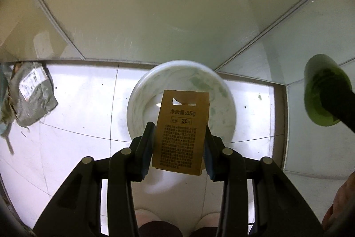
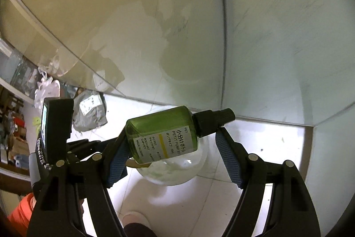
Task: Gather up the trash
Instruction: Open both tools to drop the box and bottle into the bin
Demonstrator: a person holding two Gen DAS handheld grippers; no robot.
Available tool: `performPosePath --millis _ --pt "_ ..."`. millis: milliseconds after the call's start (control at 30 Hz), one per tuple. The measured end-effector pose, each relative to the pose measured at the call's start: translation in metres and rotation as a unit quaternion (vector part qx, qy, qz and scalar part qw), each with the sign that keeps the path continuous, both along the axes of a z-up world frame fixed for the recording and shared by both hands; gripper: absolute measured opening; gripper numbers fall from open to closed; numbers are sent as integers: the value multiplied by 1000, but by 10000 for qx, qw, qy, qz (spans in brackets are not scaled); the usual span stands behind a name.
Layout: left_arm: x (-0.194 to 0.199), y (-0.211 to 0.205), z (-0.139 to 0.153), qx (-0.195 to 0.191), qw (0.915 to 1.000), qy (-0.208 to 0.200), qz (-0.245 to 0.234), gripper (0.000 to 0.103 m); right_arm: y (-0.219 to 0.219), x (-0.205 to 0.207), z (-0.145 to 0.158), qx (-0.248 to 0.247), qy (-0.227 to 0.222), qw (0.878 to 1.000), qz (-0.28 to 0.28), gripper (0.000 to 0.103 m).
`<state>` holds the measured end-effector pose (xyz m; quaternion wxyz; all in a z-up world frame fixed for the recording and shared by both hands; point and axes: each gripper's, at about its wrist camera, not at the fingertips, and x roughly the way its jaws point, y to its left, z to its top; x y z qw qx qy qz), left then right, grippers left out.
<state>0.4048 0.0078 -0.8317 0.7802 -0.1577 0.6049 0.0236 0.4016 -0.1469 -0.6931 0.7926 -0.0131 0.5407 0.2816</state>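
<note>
**Over the bin: both grippers loaded, drop not yet made**

Centre of both views: round white plastic bin [image 1: 142,101], translucent wall, smeared inside, standing on glossy white floor tiles [image 1: 77,108] against a pale scuffed wall panel [image 1: 155,3]. Both items are held above its mouth, presumably so a release lands inside.

Left of the frame: crumpled grey plastic mailer bag with a white shipping label [image 1: 33,94], lying on the tiles well apart from the bin. Soft, creased film. Likely more trash to collect; not touched.

Left gripper [image 1: 179,139]: black frame, blue ribbed pads. Clamped on a flat brown kraft-paper card packet with black print and a hang-slot [image 1: 184,126], pinched by its two side edges, upright, face to camera. Stiff but thin, so edge grip may bow it.

Right gripper [image 2: 173,148]: same build. Holds a small translucent green plastic pump bottle with a black cap and white label [image 2: 164,134], lying crosswise and tilted, cap toward the upper right. Base is against the left pad; the right pad appears to sit under the neck. Smooth round body, so the hold looks marginal and could slip.

Judgement: next step is opening over the bin.
</note>
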Motion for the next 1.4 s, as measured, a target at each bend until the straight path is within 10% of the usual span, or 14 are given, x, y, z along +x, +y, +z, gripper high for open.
performPosePath --millis 600,933,1400 --pt "-26 39 36 275 9991 -254 211 55 8 -5 10 -162 154 9991 353 74" --pt "-57 27 211 491 9967 -599 235 55 -5 -31 150 -249 -91 9995 167 74" --pt "-65 24 532 739 9822 -1729 -29 55 -22 -62 442 10 -1226 9917 -384 74"
